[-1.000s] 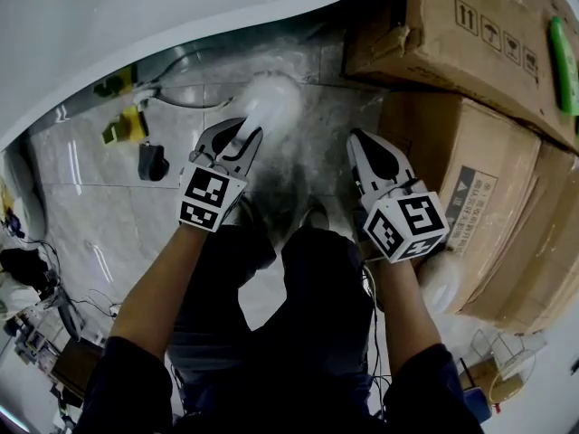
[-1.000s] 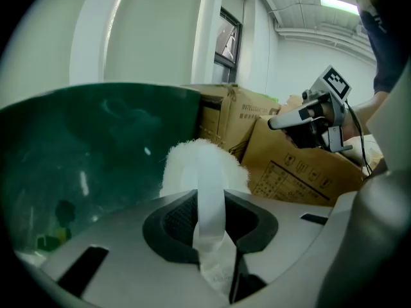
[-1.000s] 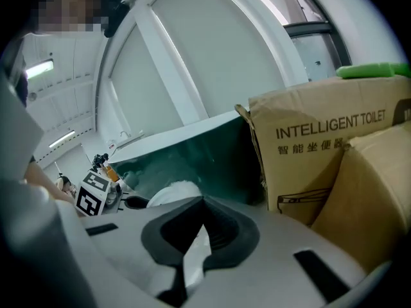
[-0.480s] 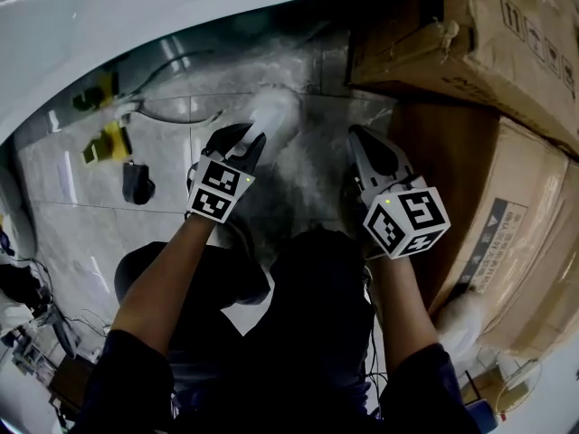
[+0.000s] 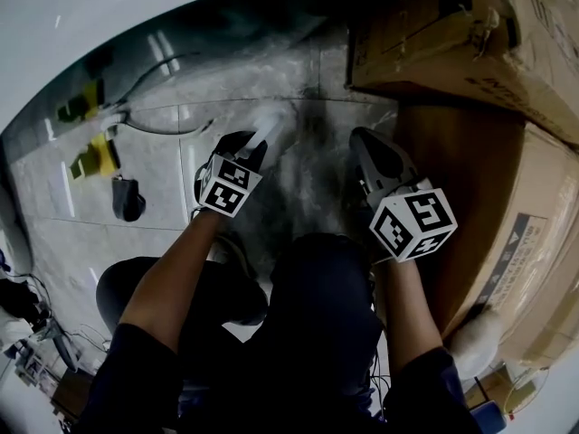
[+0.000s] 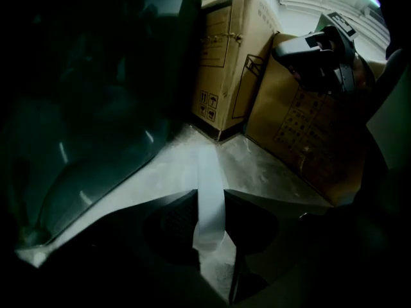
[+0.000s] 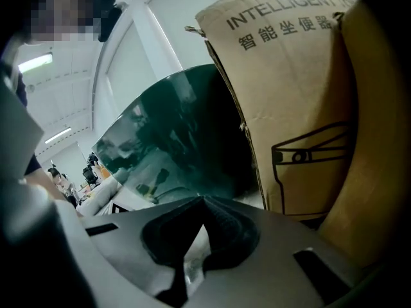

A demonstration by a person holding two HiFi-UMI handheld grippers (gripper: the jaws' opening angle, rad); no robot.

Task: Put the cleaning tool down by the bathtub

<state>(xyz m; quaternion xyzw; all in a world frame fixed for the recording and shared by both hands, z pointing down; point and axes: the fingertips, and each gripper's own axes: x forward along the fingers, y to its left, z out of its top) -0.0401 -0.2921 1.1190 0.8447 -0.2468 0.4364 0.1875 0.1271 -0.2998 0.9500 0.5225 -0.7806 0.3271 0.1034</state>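
The cleaning tool [image 5: 270, 125] has a white handle and a pale fluffy head that points at the grey tiled floor, just below the bathtub [image 5: 81, 25] and its white rim. My left gripper [image 5: 256, 143] is shut on the handle and hangs low over the tiles. In the left gripper view the white handle [image 6: 209, 185] runs out between the dark jaws of the left gripper [image 6: 210, 196], beside the tub's dark glossy wall [image 6: 96, 140]. My right gripper [image 5: 357, 138] is level with it on the right, shut with nothing in it; in its own view the right gripper [image 7: 204, 201] has its jaws together.
Large cardboard boxes [image 5: 452, 34] stand stacked close on the right, with another box [image 5: 525, 233] nearer me. A yellow object [image 5: 90, 156], a small black object [image 5: 127, 199] and a hose [image 5: 154, 125] lie on the tiles at the left. The person's dark-trousered legs fill the foreground.
Both grippers have sunk toward the floor, the left one further. The tool's fluffy head has come down near the tiles by the tub. Both sets of jaws stand as before.
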